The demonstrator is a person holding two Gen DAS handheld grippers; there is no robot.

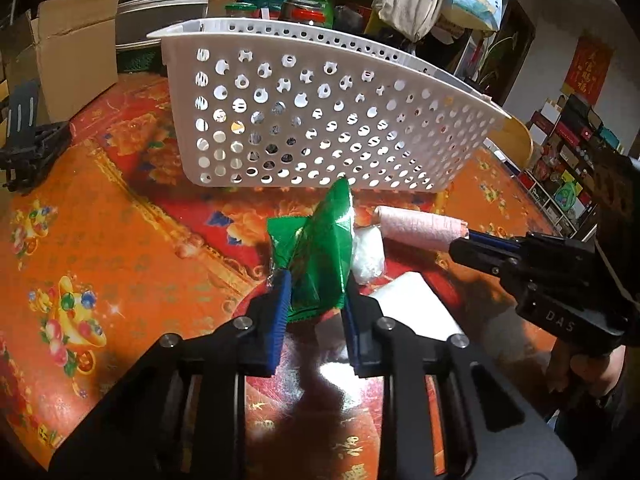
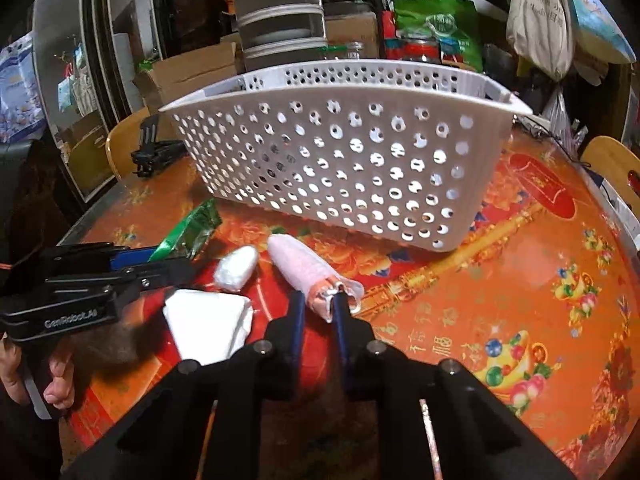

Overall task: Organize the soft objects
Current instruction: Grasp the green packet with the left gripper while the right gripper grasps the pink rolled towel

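Two grips: the left hand-held gripper (image 1: pixel 314 306) pinches one green foil packet (image 1: pixel 316 256); the right hand-held gripper (image 2: pixel 318 312) clamps one pink roll (image 2: pixel 304 270) by its end. Either may slip. Between them lie two white bundles (image 2: pixel 236 268); ahead, one white basket (image 2: pixel 360 168) on the worktop (image 2: pixel 520 280).

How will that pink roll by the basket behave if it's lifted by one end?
The pink roll looks like soft wrapped cloth, so it would probably sag rather than stay stiff. The right tongs pinch only its loose wrapper end, so it might slip. Being cylindrical, it would likely roll on the glossy tablecloth if dropped.
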